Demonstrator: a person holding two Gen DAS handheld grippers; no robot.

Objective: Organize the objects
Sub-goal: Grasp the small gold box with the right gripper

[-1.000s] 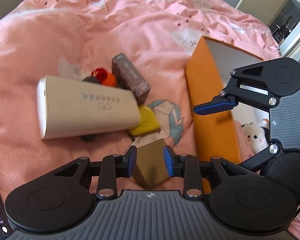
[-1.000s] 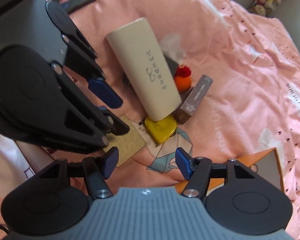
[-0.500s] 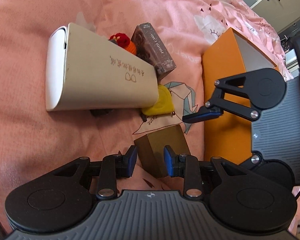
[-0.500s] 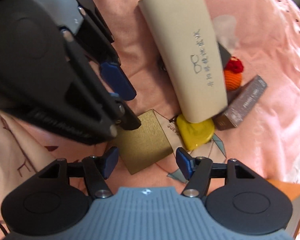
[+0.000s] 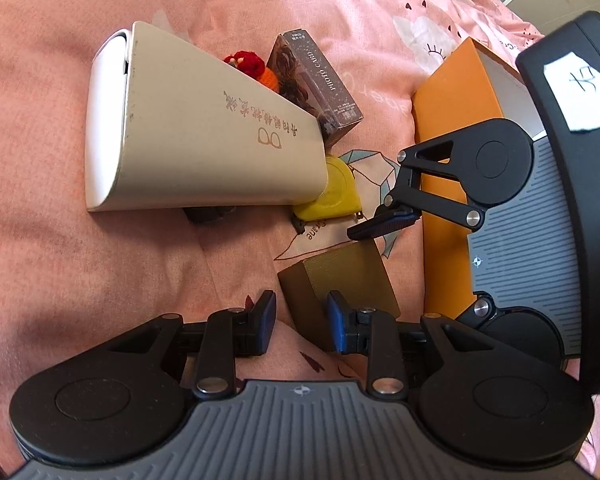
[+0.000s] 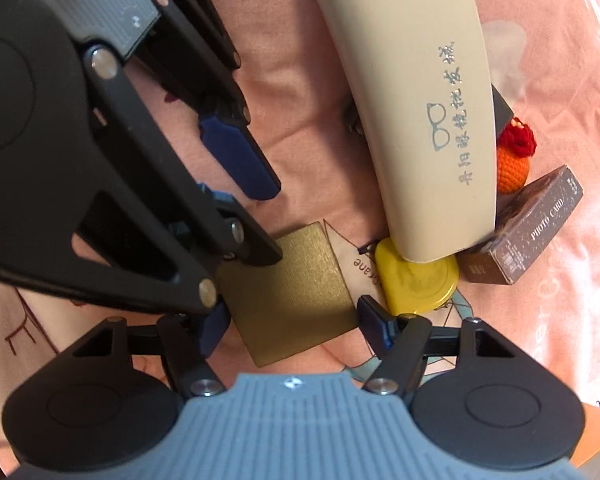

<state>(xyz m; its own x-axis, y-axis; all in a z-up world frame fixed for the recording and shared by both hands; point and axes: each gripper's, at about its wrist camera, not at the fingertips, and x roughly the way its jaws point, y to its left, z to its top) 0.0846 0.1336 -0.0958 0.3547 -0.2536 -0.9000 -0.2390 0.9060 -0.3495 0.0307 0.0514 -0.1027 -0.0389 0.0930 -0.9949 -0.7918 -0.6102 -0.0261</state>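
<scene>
Both tongs spread around the gold box [image 6: 292, 292] — left tongs [image 5: 301, 322], right tongs [image 6: 292, 326]. They may collide, or knock it aside on the soft bed [image 5: 80, 260].

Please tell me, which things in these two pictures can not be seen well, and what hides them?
- Dark object under the glasses case: mostly covered in the left wrist view; its kind cannot be told.
- Yellow tape measure: partly under the case in both views.
- Orange box: its inside is hidden by the right gripper in the left view; cut by the edge in the right view.
- Gold box: a corner is covered by the left gripper in the right view.
</scene>
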